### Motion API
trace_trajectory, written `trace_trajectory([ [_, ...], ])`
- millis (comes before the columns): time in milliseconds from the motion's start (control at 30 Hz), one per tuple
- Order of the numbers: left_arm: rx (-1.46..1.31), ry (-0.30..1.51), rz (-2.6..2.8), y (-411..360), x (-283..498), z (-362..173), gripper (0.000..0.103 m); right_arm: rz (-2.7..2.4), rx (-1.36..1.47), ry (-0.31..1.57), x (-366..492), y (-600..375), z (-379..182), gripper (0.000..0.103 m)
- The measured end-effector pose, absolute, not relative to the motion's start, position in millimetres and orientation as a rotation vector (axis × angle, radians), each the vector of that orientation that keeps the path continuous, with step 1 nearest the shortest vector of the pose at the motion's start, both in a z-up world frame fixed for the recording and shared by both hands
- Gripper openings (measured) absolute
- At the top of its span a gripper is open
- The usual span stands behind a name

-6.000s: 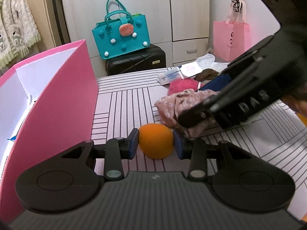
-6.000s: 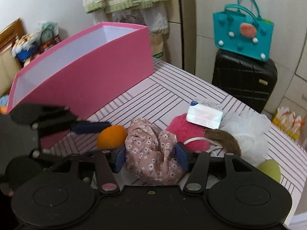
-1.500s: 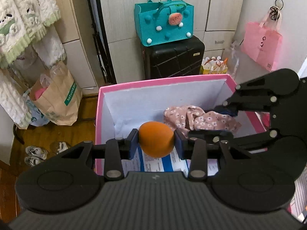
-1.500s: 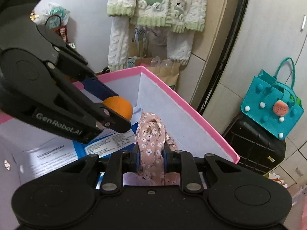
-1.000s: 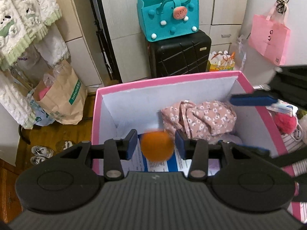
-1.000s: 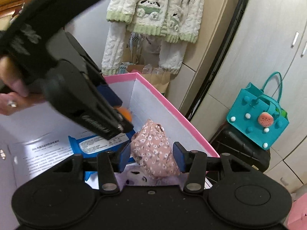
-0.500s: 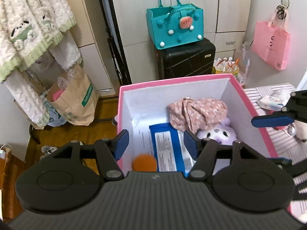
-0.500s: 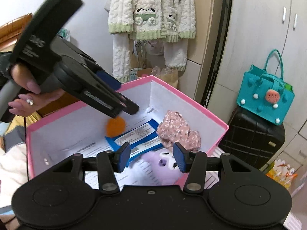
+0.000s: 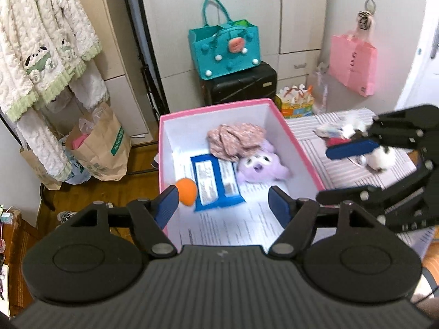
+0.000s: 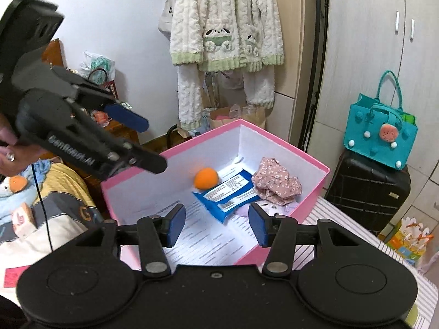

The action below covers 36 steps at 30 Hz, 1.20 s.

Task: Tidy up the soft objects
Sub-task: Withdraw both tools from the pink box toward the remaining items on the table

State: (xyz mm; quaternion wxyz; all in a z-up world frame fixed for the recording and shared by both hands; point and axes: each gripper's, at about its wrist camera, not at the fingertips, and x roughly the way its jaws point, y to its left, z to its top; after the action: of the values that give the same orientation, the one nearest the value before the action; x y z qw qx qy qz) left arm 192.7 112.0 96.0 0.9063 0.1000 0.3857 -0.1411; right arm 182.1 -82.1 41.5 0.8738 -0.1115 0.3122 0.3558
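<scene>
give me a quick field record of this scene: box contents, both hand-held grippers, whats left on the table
container: pink box, open top
in box: orange ball, floral cloth, purple plush, blue packet, printed sheets
left hand-held gripper: jaws opening, nothing between them, above the box
right hand-held gripper: jaws opening, nothing between them, above the box
striped table: a few blurred soft items still out, kinds unclear

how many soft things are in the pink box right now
3: an orange ball by the left wall, a floral cloth at the far end, a purple plush beside it. More may be hidden.
</scene>
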Motion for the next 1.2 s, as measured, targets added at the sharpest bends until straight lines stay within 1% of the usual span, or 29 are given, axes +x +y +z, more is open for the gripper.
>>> trace_trajectory([
  [200, 0.187, 0.815, -0.328, 113, 158, 111, 0.072, 0.751, -0.226, 0.648, 154, -94, 58, 0.058],
  [267, 0.199, 0.805, -0.327, 112, 146, 116, 0.074, 0.763, -0.224, 0.654, 146, -97, 61, 0.059],
  [333, 0.215, 0.789, -0.337, 109, 135, 119, 0.081, 0.767, -0.222, 0.656, 138, -99, 63, 0.061],
  [400, 0.239, 0.77, -0.347, 105, 122, 121, 0.082, 0.781, -0.213, 0.664, 130, -103, 63, 0.063],
  [533, 0.276, 0.75, -0.369, 96, 102, 119, 0.086, 0.782, -0.197, 0.68, 117, -112, 62, 0.065],
  [633, 0.295, 0.762, -0.388, 90, 92, 114, 0.087, 0.763, -0.196, 0.694, 110, -119, 58, 0.071],
  [700, 0.292, 0.774, -0.398, 87, 85, 110, 0.087, 0.745, -0.196, 0.703, 105, -125, 55, 0.072],
  [800, 0.284, 0.776, -0.417, 82, 73, 104, 0.094, 0.713, -0.201, 0.708, 93, -137, 50, 0.073],
  [1200, 0.248, 0.778, -0.491, 49, 52, 64, 0.094, 0.619, -0.161, 0.715, 53, -190, 12, 0.075],
])
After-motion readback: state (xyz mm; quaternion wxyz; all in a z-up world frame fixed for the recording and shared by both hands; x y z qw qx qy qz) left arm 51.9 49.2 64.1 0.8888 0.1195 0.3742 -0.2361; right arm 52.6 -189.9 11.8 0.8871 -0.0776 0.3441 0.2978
